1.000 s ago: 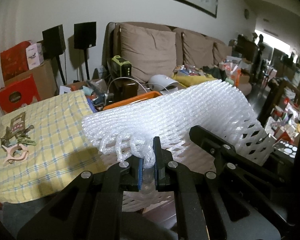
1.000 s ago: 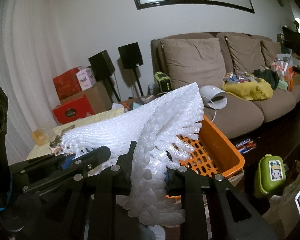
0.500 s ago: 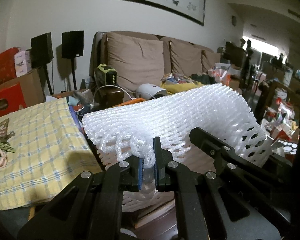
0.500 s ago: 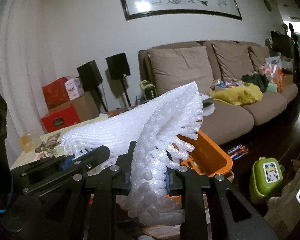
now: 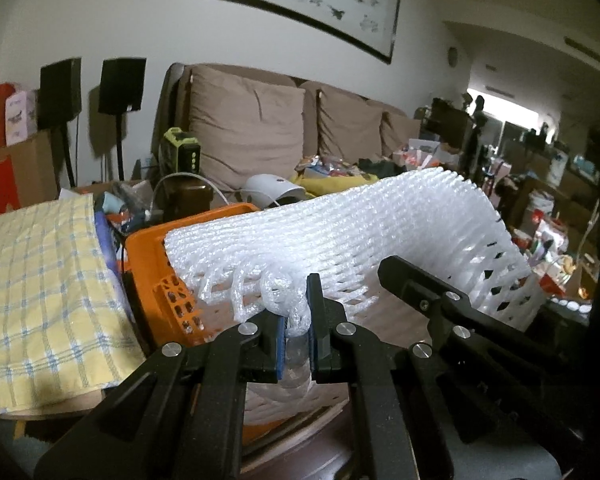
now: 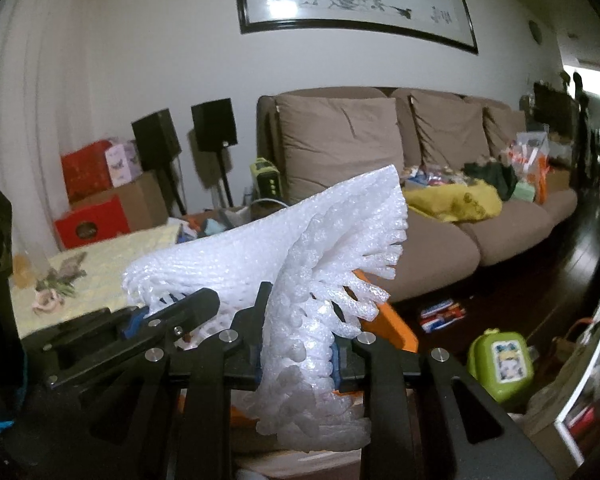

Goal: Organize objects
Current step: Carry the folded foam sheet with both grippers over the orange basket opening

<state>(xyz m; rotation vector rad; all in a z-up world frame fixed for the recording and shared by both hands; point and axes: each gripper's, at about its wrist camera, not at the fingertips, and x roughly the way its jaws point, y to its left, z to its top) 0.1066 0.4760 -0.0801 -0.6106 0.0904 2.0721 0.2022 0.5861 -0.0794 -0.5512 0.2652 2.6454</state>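
A white foam mesh sheet hangs stretched between both grippers above an orange plastic basket. My left gripper is shut on a bunched corner of the mesh. In the right wrist view my right gripper is shut on a thick gathered end of the same foam mesh sheet, which fans upward and spills below the jaws. The left gripper shows at lower left there, holding the far corner. The basket peeks out behind the mesh.
A table with a yellow checked cloth lies left of the basket. A brown sofa piled with items stands behind. Two black speakers and red boxes sit by the wall. A green case lies on the dark floor.
Both grippers have sunk and moved right with the mesh held between them. The orange basket's side now shows beneath the mesh in the left wrist view.
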